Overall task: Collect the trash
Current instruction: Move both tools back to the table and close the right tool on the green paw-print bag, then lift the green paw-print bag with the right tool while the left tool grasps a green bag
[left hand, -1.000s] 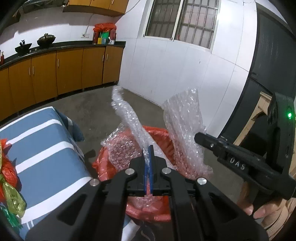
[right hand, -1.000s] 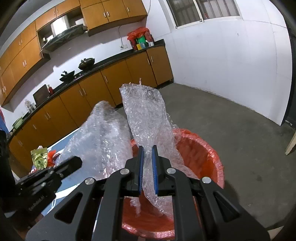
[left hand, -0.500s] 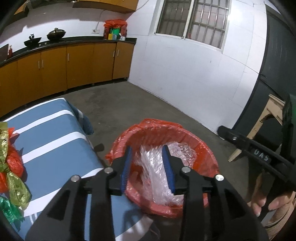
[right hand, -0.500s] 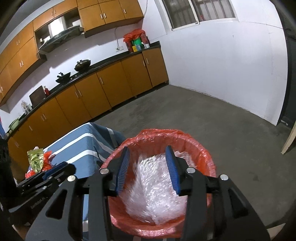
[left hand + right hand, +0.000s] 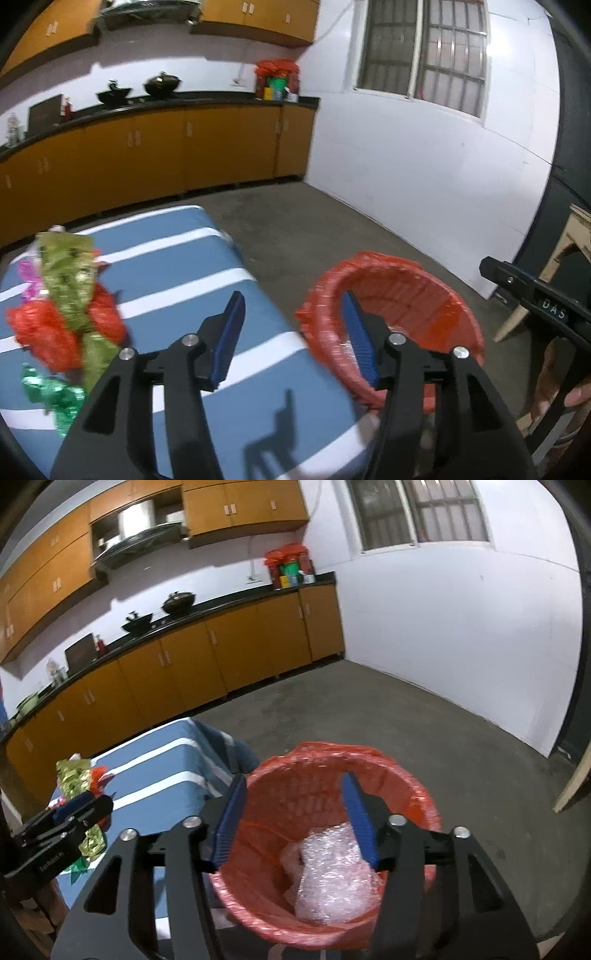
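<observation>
Both tools stand wide, nothing between their blue pads. The right gripper (image 5: pixel 293 814) hangs over the red-lined waste basket (image 5: pixel 421 805), its spread fingers framing the opening; a crumpled wad of bubble wrap (image 5: pixel 332 875) lies at the bottom, toward five o'clock of the basket's mouth.

The left gripper (image 5: pixel 293 332) straddles the edge of the blue-and-white striped table (image 5: pixel 177 266), with the basket (image 5: pixel 417 295) at its three o'clock, close beside the table corner.

More trash waits on the cloth at nine o'clock from the left tool: a yellow-green foil wrapper (image 5: pixel 68 269) over crumpled red wrappers (image 5: pixel 44 332), a green foil scrap (image 5: pixel 51 391) at about eight, a pink scrap (image 5: pixel 27 277) at ten. The pile is blurred.
</observation>
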### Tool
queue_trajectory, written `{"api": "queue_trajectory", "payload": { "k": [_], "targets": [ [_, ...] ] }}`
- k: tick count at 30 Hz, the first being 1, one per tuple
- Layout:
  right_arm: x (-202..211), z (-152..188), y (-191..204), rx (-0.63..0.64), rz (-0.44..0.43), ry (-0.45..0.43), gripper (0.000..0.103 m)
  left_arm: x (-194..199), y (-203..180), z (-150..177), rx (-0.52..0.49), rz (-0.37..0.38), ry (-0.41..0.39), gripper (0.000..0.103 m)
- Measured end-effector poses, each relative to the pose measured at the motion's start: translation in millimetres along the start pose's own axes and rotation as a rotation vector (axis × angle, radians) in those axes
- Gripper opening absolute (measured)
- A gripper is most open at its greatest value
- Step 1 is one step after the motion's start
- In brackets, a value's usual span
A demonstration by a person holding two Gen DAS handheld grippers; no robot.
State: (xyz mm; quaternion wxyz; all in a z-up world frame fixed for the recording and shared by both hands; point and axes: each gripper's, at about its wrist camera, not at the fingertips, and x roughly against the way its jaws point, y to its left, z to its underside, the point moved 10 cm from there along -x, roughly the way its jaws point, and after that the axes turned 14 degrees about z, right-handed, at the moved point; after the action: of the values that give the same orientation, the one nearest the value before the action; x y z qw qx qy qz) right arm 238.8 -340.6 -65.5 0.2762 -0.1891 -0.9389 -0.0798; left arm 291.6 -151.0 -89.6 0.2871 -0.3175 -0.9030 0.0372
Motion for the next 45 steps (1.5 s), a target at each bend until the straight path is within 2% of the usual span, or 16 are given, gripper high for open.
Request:
{"api": "queue_trajectory", "payload": {
  "k": [6, 15, 18, 23, 28, 32, 41, 45],
  "targets": [
    [4.6, 6.1, 56.5, 0.083, -0.060, -0.009, 0.071, 50.1, 50.3, 7.2, 0.015, -0.143, -0.056, 0.065],
    [12.1, 29.5, 166.6, 0.205, -0.203, -0.002, 0.072, 130.4, 135.8, 39.3, 0.067, -0.380, -0.099, 0.072],
    [15.3, 41.6, 205.0, 0.242, -0.253, 0.009, 0.069, 152.4, 159.1, 50.2, 0.100, -0.436, -0.107, 0.073],
    [14.7, 63.4, 272.0, 0.313, -0.333, 0.045, 0.056, 194.5, 204.8, 70.2, 0.198, -0.513, -0.143, 0.073],
    [3.6, 81.7, 324.7, 0.368, -0.377, 0.092, 0.051, 223.0, 227.5, 81.1, 0.254, -0.555, -0.175, 0.073],
    [-10.7, 94.6, 352.0, 0.404, -0.372, 0.121, 0.049, 233.2, 239.1, 88.1, 0.282, -0.570, -0.181, 0.073],
    [-25.8, 108.1, 378.9, 0.473, -0.360, 0.145, 0.049, 233.7, 256.6, 103.9, 0.326, -0.568, -0.165, 0.073],
    [-29.5, 115.7, 385.4, 0.510, -0.350, 0.161, 0.038, 228.7, 258.5, 107.1, 0.328, -0.557, -0.154, 0.074]
  ]
}}
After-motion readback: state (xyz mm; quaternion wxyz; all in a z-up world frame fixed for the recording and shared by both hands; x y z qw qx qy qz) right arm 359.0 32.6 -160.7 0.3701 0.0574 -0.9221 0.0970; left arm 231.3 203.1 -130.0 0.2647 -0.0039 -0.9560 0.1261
